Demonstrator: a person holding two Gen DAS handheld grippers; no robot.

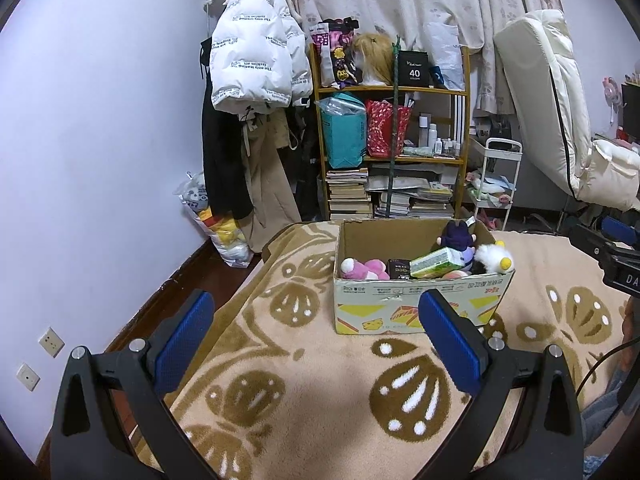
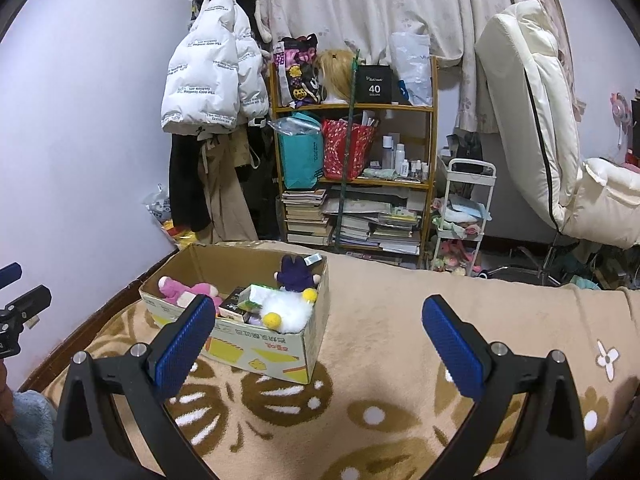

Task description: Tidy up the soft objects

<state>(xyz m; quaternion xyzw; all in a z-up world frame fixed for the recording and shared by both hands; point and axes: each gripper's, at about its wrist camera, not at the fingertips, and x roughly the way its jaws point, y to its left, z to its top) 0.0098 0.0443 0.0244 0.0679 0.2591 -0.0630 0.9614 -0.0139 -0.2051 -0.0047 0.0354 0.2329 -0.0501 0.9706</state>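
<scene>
One cardboard box (image 1: 420, 304) holds pink plush (image 1: 366, 269), white plush (image 1: 494, 258).

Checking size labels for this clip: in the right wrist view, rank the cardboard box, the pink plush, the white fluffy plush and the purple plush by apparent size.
1. Cardboard box, clearly largest.
2. White fluffy plush.
3. Pink plush.
4. Purple plush.

The last two look close; both are partly hidden in the box, so that order is unsure.
</scene>
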